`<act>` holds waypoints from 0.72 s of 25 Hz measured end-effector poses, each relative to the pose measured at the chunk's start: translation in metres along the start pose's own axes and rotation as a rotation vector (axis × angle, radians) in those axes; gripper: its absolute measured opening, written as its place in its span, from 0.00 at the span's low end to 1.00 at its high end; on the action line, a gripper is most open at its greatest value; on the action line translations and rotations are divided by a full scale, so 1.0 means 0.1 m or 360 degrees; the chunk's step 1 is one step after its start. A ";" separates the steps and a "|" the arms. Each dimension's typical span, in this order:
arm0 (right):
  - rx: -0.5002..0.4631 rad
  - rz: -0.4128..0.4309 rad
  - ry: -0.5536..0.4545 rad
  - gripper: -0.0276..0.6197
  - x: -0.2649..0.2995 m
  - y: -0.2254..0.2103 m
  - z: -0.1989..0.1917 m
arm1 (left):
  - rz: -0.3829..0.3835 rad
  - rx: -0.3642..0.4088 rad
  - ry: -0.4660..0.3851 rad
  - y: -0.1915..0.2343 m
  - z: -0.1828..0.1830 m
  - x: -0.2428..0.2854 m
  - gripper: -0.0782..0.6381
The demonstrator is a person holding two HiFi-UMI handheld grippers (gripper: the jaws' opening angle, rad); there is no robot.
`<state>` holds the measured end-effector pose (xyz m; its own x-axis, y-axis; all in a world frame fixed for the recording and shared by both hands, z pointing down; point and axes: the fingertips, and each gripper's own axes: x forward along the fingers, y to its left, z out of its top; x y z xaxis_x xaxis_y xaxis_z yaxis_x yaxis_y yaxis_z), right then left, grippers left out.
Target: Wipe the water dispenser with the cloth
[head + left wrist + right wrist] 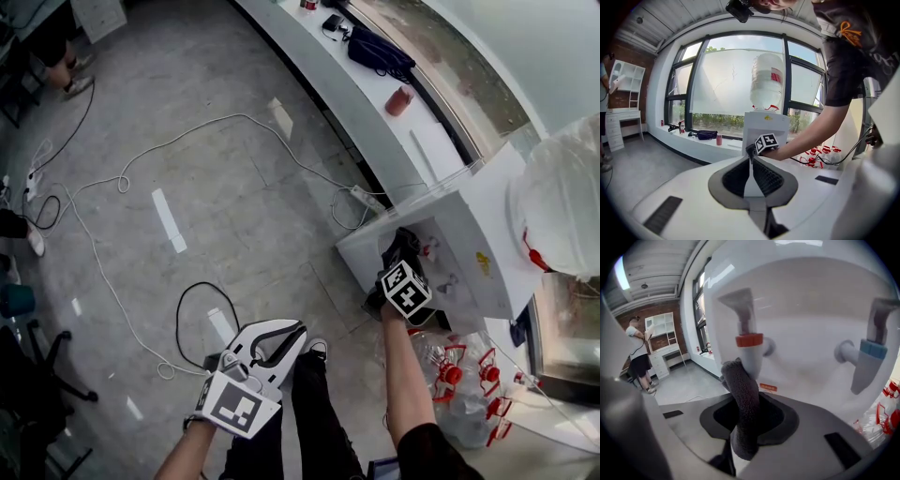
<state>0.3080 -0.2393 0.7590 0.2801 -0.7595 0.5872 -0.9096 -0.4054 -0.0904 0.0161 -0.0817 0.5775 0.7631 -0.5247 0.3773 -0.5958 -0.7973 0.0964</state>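
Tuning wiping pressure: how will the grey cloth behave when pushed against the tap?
The cloth looks thick and fuzzy, bunched in the right gripper, so it will probably squash rather than push back stiffly. Its free tip beside the orange-collared tap may fold sideways.

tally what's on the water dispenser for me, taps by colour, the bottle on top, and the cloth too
red tap: 1
blue tap: 1
water bottle on top: 1
cloth: 1
total: 4
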 end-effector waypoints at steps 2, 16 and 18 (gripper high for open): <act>0.0033 -0.0039 0.0009 0.20 -0.03 -0.12 -0.04 | 0.0007 -0.0009 0.0005 0.04 -0.03 0.01 0.14; 0.0241 -0.0388 0.0000 0.20 -0.47 -1.17 -0.13 | -0.0067 0.0004 -0.0003 0.02 0.05 0.17 0.14; 0.0269 -0.0428 -0.0007 0.20 -0.56 -1.30 -0.14 | -0.0090 0.0011 -0.0006 -0.02 0.07 0.19 0.14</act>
<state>0.4067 -0.1368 0.7491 0.5055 -0.6154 0.6048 -0.7388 -0.6708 -0.0651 0.0334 -0.0926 0.5779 0.7963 -0.4800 0.3681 -0.5501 -0.8277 0.1108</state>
